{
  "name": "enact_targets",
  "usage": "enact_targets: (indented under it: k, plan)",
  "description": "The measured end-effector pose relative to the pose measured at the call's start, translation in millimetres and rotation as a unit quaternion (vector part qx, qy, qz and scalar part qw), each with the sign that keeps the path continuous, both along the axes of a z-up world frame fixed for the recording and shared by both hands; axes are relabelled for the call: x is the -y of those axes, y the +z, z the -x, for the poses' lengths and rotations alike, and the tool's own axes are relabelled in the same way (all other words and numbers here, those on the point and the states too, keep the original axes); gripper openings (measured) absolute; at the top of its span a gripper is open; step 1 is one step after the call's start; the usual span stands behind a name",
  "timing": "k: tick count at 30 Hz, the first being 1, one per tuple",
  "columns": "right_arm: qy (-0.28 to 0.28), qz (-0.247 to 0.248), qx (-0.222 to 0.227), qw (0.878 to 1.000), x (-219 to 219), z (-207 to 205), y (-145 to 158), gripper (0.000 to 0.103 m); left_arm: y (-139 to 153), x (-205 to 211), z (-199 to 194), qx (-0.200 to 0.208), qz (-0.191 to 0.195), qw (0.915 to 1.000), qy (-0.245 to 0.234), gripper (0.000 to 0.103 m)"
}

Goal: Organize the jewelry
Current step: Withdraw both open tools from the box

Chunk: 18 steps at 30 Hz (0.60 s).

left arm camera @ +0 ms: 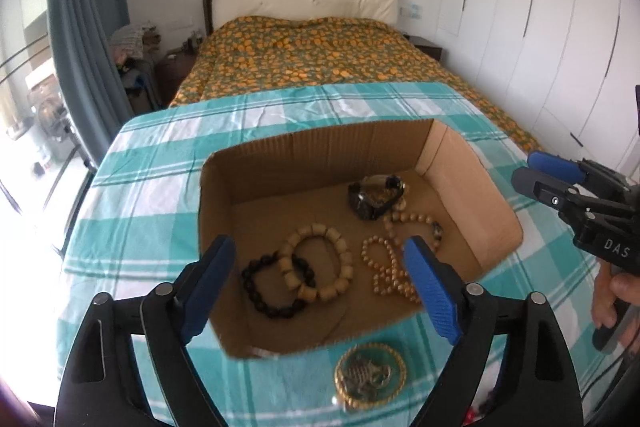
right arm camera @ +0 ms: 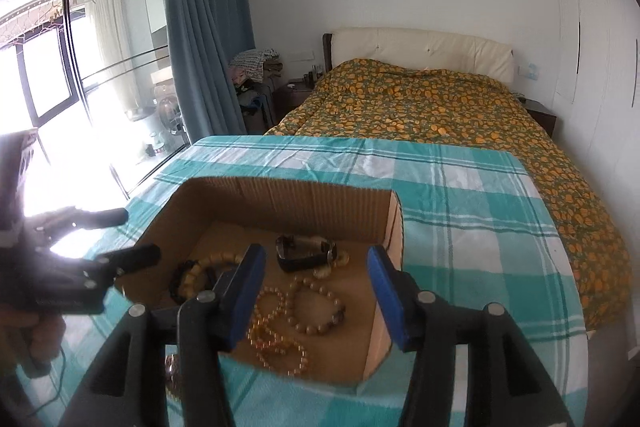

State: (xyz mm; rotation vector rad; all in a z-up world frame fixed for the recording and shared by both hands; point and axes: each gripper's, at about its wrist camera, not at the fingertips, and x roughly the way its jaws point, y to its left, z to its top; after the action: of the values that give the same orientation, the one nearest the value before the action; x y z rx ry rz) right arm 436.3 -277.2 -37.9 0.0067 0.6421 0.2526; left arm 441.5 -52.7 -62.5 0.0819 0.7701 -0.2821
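Most of the jewelry already lies in the box [left arm camera: 256,163], which stands on the checked cloth [left arm camera: 152,155]. Inside are a dark bracelet [left arm camera: 264,287], a cream bracelet [left arm camera: 320,263] that overlaps it, a pearl strand [left arm camera: 384,267], a round-bead bracelet [right arm camera: 320,307] and a watch [left arm camera: 376,199] near the far wall. One piece is left outside, I think: a gold medallion [left arm camera: 370,375] on the cloth just in front of the near wall of the box. So the task looks nearly finished, as far as the views show.

The left gripper [left arm camera: 320,291] stands wide open and holds nothing; its fingers frame the two bracelets from above, and the medallion lies below and nearer than the tips, not between them. The right gripper [right arm camera: 316,295] is about half open and also empty, above the pearl strand and the round-bead bracelet. It touches none of them, as far as I can tell.
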Motion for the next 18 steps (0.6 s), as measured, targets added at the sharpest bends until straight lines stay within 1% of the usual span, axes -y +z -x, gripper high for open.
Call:
enact_targets:
  k: [3,8,10,12,14,16,18]
  plan:
    - [-0.003,0.007,-0.007,1.0,7.0,46.5,-12.8,0.055,-13.6,-20.0,46.8,-0.011,-0.009,0.9999,0.002,0.092]
    - [-0.024,0.015,-0.022,0.999,16.3,135.8,-41.4,0.055,-53.3,-45.7,122.8,-0.048,-0.022,0.9984,0.019,0.092]
    - [-0.034,0.015,-0.033,0.999,18.3,165.2,-54.8,0.055,-69.4,-49.6,147.9,-0.061,-0.016,0.9977,0.024,0.092]
    - [-0.044,0.006,-0.055,0.998,18.1,194.3,-72.0,0.055,-85.4,-48.9,162.3,-0.075,-0.007,0.9968,0.026,0.092]
    - [-0.052,0.003,-0.071,0.996,16.2,214.4,-87.1,0.055,-100.1,-46.5,171.2,-0.086,-0.004,0.9958,0.03,0.092]
    - [-0.056,0.003,-0.087,0.995,15.4,226.0,-103.9,0.055,-109.3,-40.3,177.4,-0.08,-0.005,0.9964,0.028,0.092]
    - [-0.061,0.0,-0.091,0.994,15.2,234.2,-114.4,0.055,-114.9,-32.7,180.6,-0.067,-0.023,0.9973,0.021,0.092]
